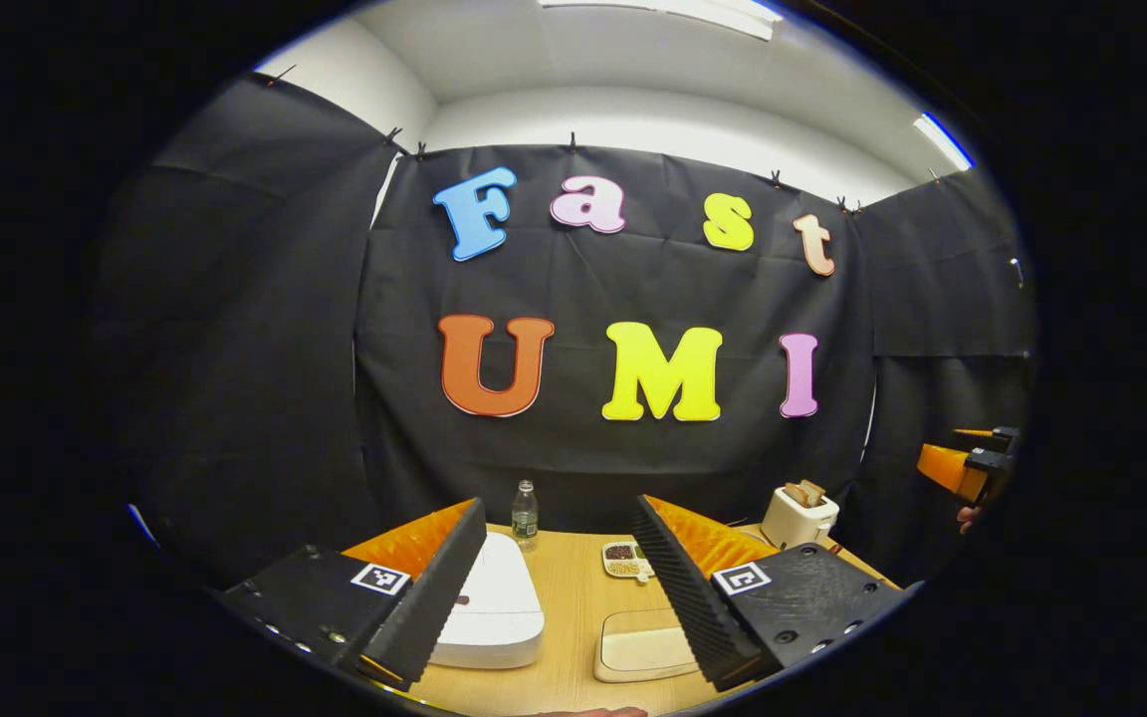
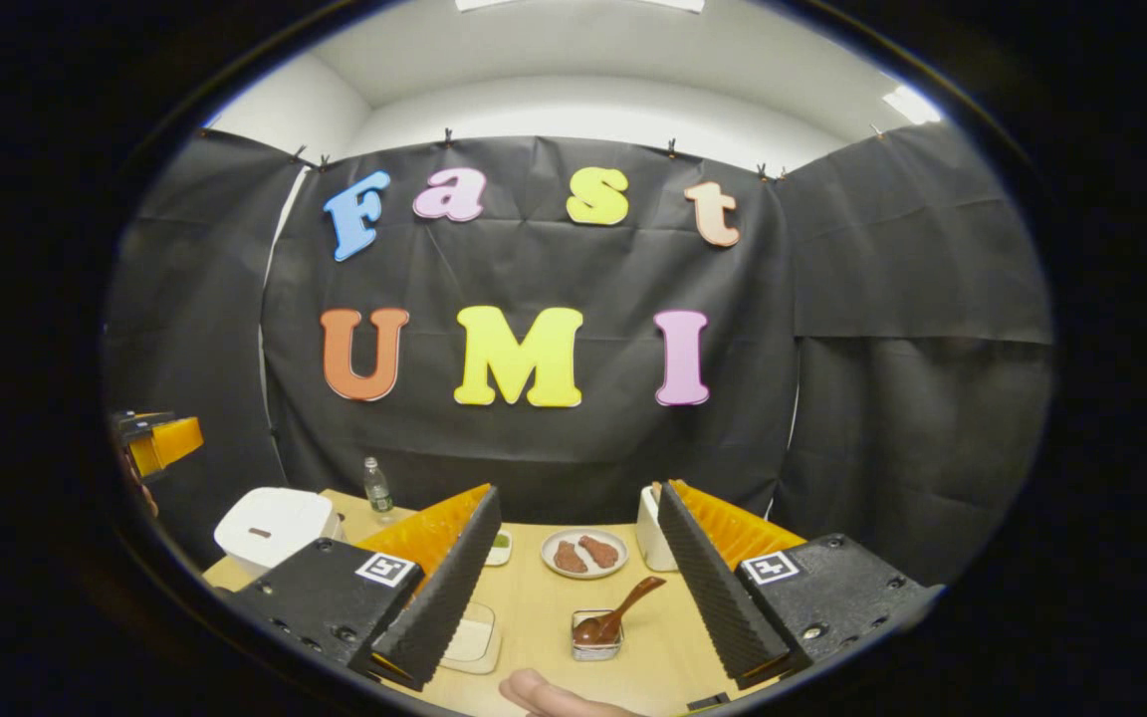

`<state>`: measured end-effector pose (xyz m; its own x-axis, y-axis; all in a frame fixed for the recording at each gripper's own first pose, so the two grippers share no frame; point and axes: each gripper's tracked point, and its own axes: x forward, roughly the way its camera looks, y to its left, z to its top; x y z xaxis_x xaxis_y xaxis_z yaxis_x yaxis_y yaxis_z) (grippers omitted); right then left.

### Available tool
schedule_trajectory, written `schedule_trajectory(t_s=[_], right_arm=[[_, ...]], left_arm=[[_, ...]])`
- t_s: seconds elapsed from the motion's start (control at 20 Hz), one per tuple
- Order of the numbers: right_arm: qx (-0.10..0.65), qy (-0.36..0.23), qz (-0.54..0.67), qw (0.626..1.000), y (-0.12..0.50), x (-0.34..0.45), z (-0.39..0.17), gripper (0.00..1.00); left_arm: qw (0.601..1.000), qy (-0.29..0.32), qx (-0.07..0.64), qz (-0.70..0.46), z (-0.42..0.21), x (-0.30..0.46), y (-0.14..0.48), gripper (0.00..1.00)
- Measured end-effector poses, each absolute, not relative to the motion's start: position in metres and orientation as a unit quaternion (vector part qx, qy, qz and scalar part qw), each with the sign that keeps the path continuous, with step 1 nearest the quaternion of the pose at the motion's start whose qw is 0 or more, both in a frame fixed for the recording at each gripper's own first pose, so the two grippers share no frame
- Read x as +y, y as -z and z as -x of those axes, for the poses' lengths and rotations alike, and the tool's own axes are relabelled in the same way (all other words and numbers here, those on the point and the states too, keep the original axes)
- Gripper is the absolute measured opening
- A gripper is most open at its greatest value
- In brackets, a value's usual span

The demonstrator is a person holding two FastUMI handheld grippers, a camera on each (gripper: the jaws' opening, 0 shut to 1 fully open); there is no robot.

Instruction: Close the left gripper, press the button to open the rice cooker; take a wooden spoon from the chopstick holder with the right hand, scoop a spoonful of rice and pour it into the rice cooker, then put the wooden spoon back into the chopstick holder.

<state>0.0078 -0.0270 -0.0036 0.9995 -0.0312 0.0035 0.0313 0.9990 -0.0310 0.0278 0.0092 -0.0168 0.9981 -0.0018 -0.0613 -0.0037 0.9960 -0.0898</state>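
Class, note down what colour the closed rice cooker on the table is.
White; the rice cooker shows best in the left gripper view, between that claw's fingers.

Bare table (image 2: pixel 544 607) lies between rice cooker (image 2: pixel 270 528) and wooden spoon (image 2: pixel 618 612).

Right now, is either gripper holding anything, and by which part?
Nothing is held. The left gripper and right gripper are both open above the table.
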Motion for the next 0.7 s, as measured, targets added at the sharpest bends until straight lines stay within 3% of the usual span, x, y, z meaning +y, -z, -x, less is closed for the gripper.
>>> schedule_trajectory(t_s=[0.3,0.4,0.45,0.5,0.7], right_arm=[[0.017,0.017,0.016,1.0,0.011,-0.028,-0.026,1.0],[0.016,0.02,0.015,1.0,0.013,-0.03,-0.03,1.0],[0.017,0.023,0.015,0.999,0.017,-0.033,-0.031,1.0],[0.021,0.026,0.016,0.999,0.021,-0.034,-0.031,1.0],[0.038,0.034,0.016,0.999,0.036,-0.042,-0.029,1.0]], left_arm=[[0.996,-0.012,0.066,0.066,-0.054,0.038,0.039,0.66],[0.994,-0.014,0.086,0.061,-0.065,0.05,0.052,0.51],[0.993,-0.02,0.1,0.061,-0.069,0.055,0.062,0.37],[0.991,-0.029,0.112,0.06,-0.072,0.065,0.069,0.29],[0.983,-0.059,0.155,0.073,-0.087,0.093,0.103,0.28]])
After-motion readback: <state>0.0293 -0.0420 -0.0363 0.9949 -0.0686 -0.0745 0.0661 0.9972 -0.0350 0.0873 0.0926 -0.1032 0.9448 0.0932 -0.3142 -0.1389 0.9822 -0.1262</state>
